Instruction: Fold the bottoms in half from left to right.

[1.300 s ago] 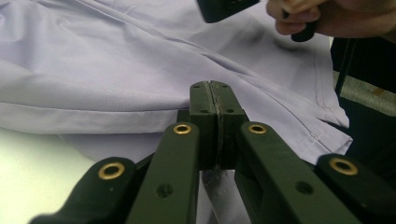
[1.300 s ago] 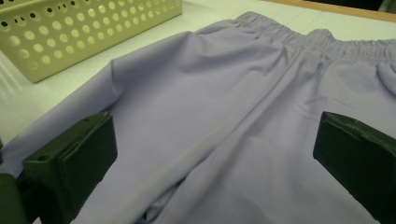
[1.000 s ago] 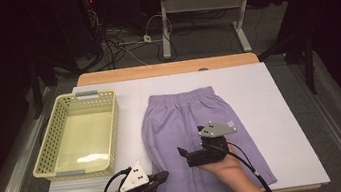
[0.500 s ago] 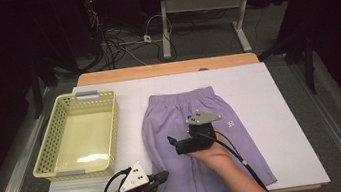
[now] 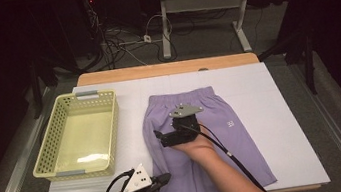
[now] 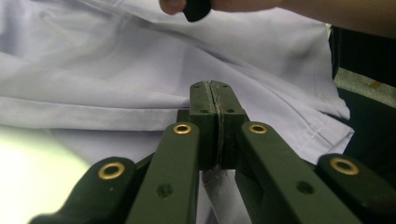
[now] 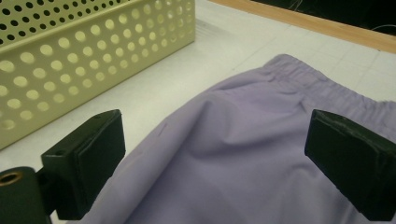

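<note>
While left claw clamps shorts hem, right claw, released and closing slightly, hovers above them.

tabletop: white, with a wooden strip along the far edge
left side: a yellow basket with holes sits on it
middle: purple shorts lie flat, waistband toward the top
</note>
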